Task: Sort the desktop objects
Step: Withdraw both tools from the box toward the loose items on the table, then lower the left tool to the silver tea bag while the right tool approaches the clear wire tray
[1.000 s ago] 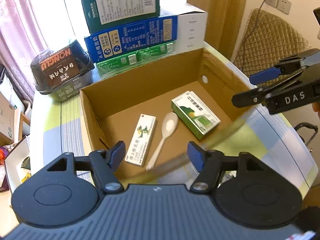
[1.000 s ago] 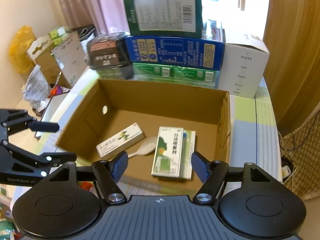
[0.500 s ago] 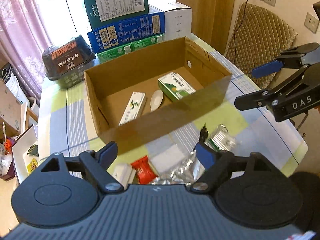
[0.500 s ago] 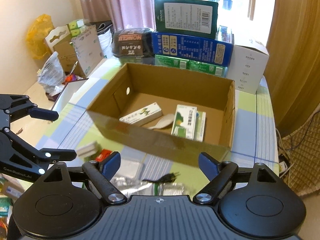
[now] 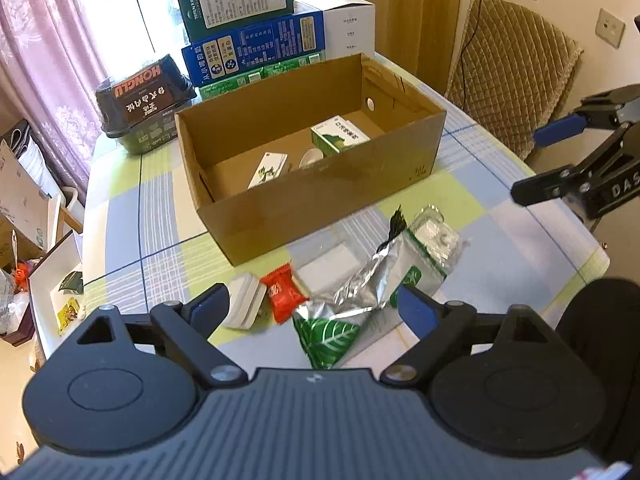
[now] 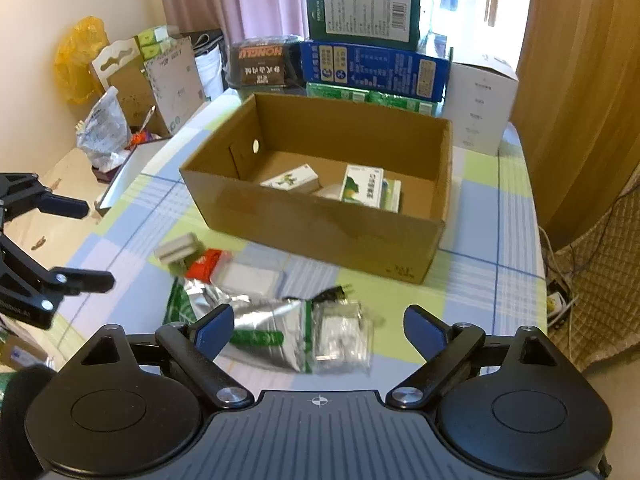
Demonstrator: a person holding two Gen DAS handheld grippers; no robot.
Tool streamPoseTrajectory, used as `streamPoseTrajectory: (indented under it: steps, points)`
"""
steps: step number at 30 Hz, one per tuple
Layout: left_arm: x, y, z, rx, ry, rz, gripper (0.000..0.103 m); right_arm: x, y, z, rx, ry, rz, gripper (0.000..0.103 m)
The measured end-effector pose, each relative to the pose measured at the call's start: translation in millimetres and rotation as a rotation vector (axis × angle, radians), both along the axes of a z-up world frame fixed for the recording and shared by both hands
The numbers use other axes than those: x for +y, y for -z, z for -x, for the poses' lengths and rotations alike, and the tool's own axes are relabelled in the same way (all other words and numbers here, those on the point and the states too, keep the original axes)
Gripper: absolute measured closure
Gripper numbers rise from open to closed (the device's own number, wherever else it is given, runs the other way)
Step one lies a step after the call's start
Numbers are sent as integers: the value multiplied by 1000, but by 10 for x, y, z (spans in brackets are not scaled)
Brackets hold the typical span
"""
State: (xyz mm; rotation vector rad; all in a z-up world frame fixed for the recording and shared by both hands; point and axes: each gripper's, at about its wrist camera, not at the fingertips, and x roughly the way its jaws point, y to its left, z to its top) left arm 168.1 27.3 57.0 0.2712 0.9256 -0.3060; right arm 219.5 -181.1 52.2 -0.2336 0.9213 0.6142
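Desktop objects: a loose cluster lies on the checked tabletop [image 5: 120, 208], just in front of the cardboard box [image 5: 320, 208].
Left tool [image 5: 308, 310]: spread wide, holding nothing; it hangs above the near edge of the cluster, tips pointing toward the box.
White block [image 5: 242, 300]: leftmost of the loose items, just beside the left tool's left finger, not gripped.
Red sachet [image 5: 282, 292]: touching or just beside the white block, on the tabletop.
Foil pouch [image 5: 360, 284]: crumpled, silver with green print, in the middle of the cluster; a flat white packet [image 5: 328, 266] lies partly under it.
Clear bag [image 5: 434, 236]: at the right end of the cluster, with a black plug [image 5: 396, 218] at its edge.
Box contents: two green-and-white medicine cartons [image 6: 362, 186] and [image 6: 290, 178], and a white spoon [image 5: 312, 157] between them, lie on the box floor.
Right tool [image 6: 318, 326]: likewise wide apart and empty; it hovers over the foil pouch and clear bag, aimed at the box.
Progress: judged partly done; three items are boxed, and about six are left outside.
Pose: both tools are held level and side by side, well short of the box, neither touching any item.
Background: stacked product boxes [image 6: 372, 64] stand behind the cardboard box.
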Motion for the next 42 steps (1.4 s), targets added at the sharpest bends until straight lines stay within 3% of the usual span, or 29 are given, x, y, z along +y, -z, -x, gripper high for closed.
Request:
streamPoseTrajectory:
  steps: [12,18,24,32,42]
  points:
    - [15,204,276,-5,109,-49,14,-140,192,214,-27,-81,77,11]
    - [-163,345,380,5,232,-143,13,-141,291,247,-47,-159,110,11]
    - [-286,494,434,-24,369,-199,9,-133,381,248,-76,-277,151,11]
    - [-401,754,277,43,479,-220,7,-82,540,157,-110,-437,209,11]
    - [-533,1086,-31,94,613,-203,4,115,1106,-24,-154,-710,356,11]
